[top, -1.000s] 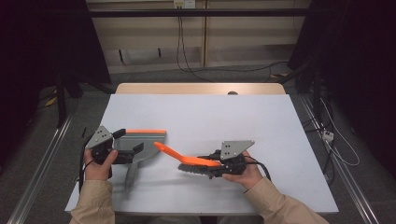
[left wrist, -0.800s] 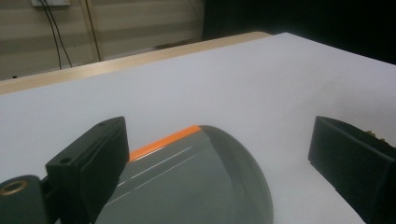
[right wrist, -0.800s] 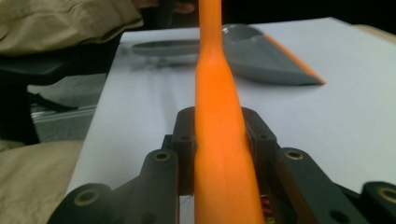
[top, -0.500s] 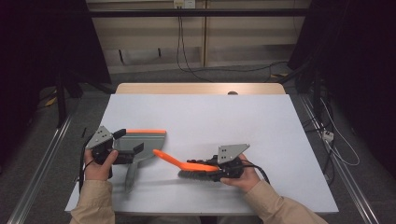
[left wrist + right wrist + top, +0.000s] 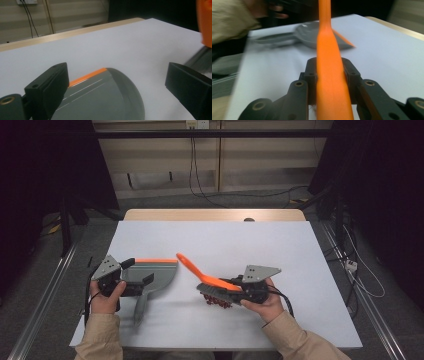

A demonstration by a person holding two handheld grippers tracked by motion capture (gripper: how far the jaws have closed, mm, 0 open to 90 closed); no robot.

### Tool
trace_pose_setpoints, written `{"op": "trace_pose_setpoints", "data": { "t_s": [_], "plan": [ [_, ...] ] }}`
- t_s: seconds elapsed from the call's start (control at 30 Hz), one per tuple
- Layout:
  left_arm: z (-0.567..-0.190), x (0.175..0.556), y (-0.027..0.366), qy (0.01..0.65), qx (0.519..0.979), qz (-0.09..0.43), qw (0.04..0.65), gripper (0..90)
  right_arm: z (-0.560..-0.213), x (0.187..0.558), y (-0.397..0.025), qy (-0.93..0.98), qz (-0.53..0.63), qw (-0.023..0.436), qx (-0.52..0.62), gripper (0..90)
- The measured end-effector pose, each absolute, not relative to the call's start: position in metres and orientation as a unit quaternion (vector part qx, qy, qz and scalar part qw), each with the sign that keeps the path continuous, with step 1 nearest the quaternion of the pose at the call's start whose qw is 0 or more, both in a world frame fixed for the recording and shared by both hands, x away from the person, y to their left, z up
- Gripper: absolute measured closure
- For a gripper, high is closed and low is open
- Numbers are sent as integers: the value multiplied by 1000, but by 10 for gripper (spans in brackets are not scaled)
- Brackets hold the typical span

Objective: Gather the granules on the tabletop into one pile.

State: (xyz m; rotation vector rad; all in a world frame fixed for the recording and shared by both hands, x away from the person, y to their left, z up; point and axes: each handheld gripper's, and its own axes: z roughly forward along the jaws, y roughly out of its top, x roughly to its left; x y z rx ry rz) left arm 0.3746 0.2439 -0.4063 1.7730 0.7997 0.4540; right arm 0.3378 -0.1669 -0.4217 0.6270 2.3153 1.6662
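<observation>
1. High view: the dustpan (image 5: 152,275) lies on the white table (image 5: 300,255), its orange lip turned away from the person.
2. The left gripper (image 5: 131,276) hovers over the dustpan, its jaws spread wide (nothing between them).
3. Right of the dustpan, the right gripper (image 5: 235,289) pinches the orange brush (image 5: 210,281).
4. Small red bits (image 5: 219,301) lie under the brush's bristles, apart from the dustpan.

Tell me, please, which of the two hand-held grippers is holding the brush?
The right hand-held gripper: its jaws clamp the orange brush, while the left hand-held gripper is open over the dustpan.
</observation>
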Motion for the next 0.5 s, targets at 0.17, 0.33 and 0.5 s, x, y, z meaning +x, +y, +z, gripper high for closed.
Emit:
{"op": "trace_pose_setpoints", "data": {
  "t_s": [0.17,0.33,0.5],
  "plan": [
    [-405,373,243,335,745,190,545,51,-431,331,-189,776,529,181,292,710],
    [-404,371,241,333,748,186,542,52,-436,325,-197,769,504,220,326,710],
    [-402,367,240,323,755,185,539,52,-446,322,-184,768,476,247,350,711]
  ]
}}
